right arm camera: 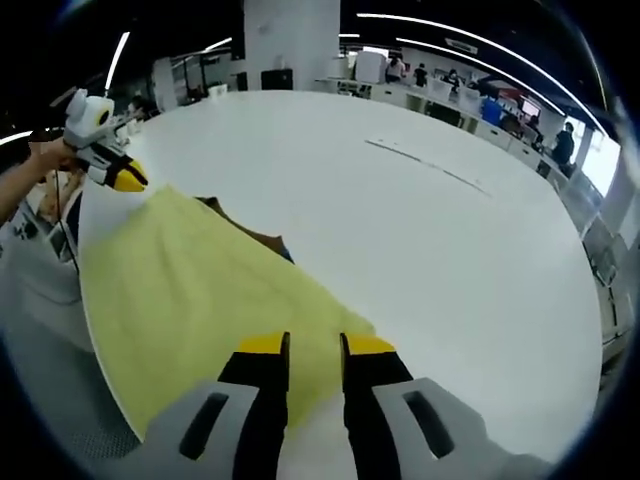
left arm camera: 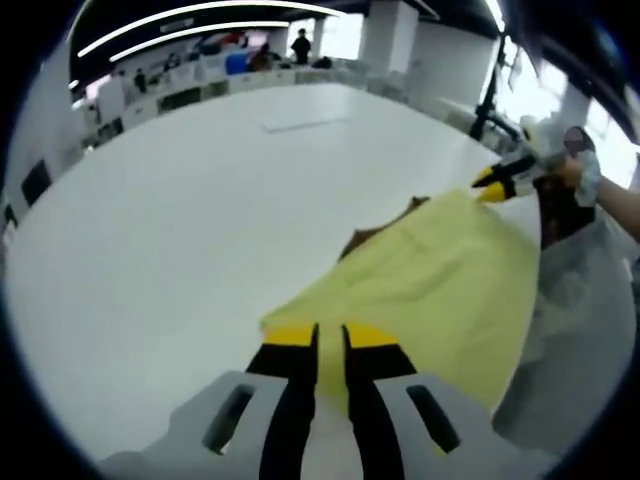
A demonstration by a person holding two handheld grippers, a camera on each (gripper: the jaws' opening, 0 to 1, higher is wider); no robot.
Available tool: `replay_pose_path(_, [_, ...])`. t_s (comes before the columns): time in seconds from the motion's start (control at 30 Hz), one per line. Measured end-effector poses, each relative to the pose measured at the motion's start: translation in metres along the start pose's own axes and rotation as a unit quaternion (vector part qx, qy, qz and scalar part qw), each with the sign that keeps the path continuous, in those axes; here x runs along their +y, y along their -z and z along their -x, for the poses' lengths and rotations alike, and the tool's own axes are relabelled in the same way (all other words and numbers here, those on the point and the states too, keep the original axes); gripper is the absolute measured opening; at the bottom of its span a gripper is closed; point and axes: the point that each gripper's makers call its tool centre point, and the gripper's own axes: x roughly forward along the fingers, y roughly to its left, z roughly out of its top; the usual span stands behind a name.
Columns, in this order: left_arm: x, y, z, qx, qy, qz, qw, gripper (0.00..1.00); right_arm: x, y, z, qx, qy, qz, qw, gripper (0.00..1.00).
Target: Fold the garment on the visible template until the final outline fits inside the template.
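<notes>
In the left gripper view, the left gripper [left arm camera: 331, 345] is pinching a corner of the pale yellow, soft woven cloth garment [left arm camera: 430, 290] between its black, yellow-tipped fingers [left arm camera: 290, 340], which are sitting narrow with the fabric running up between them. In the right gripper view, the right gripper [right arm camera: 315, 350] is gripping another corner of the same garment [right arm camera: 190, 310] in the same narrow way. The garment is stretching flat and taut between the two grippers, lying along the near edge of the smooth, glossy white round worktop [left arm camera: 200, 220], in the lower right of the left gripper view and the lower left of the right gripper view. A brown patch [right arm camera: 262, 240] is peeking from beneath its far edge.
</notes>
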Motion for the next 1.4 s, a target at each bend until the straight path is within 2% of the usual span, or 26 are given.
replay_pose_path(0.4, [-0.019, -0.019, 0.022, -0.014, 0.007, -0.043, 0.9989, 0.19, 0.017, -0.011, 0.019, -0.012, -0.021, 0.021, 0.9995, 0.39])
replay_pose_path(0.53, [-0.021, -0.021, 0.028, -0.011, 0.002, -0.056, 0.9984, 0.25, 0.02, -0.014, 0.025, -0.018, -0.021, 0.026, 0.9993, 0.42])
replay_pose_path(0.67, [-0.026, -0.021, 0.033, -0.01, 0.006, -0.064, 0.9979, 0.26, 0.026, -0.019, 0.032, -0.025, -0.024, 0.035, 0.9988, 0.48])
replay_pose_path(0.97, [-0.045, -0.022, 0.05, -0.027, 0.012, -0.072, 0.9969, 0.38, 0.043, -0.027, 0.05, -0.043, -0.033, 0.044, 0.9976, 0.56])
replay_pose_path(1.1, [-0.046, -0.021, 0.055, -0.026, -0.001, -0.083, 0.9962, 0.52, 0.054, -0.032, 0.058, -0.056, -0.047, 0.037, 0.9966, 0.6])
replay_pose_path(1.27, [-0.049, -0.022, 0.063, -0.027, -0.004, -0.087, 0.9959, 0.55, 0.06, -0.034, 0.066, -0.051, -0.041, 0.069, 0.9955, 0.64])
replay_pose_path(1.4, [-0.061, -0.029, 0.074, -0.044, 0.006, -0.078, 0.996, 0.64, 0.068, -0.035, 0.074, -0.051, -0.042, 0.082, 0.9944, 0.68])
